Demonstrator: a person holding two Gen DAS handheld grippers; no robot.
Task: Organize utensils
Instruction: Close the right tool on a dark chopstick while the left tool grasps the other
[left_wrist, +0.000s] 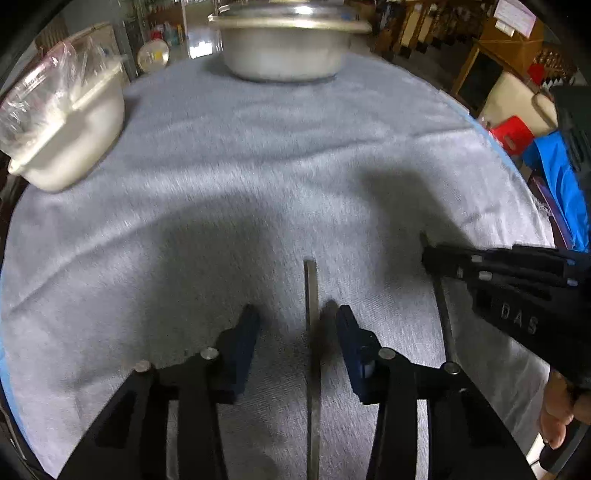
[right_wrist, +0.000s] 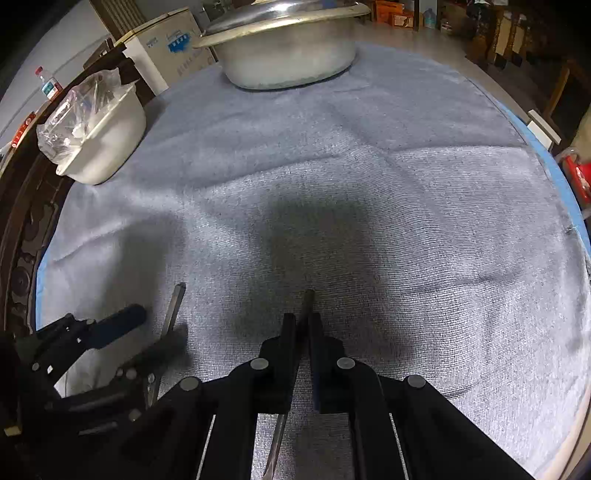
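Note:
Two flat metal utensil handles lie on the grey cloth (left_wrist: 258, 166). One utensil (left_wrist: 311, 332) lies between the fingers of my left gripper (left_wrist: 295, 325), which is open around it, closer to the right finger. It also shows in the right wrist view (right_wrist: 175, 306). My right gripper (right_wrist: 303, 328) is shut on the second utensil (right_wrist: 307, 301), whose handle end sticks out past the fingertips. In the left wrist view the right gripper (left_wrist: 430, 258) comes in from the right, clamped on that utensil (left_wrist: 443, 321). The left gripper (right_wrist: 122, 325) shows at lower left in the right wrist view.
A large metal basin (left_wrist: 284, 44) stands at the far edge of the cloth, also in the right wrist view (right_wrist: 284, 48). A white plastic tub (left_wrist: 70, 136) with a clear bag in it stands at far left. The table edge with blue trim (right_wrist: 554, 173) runs along the right.

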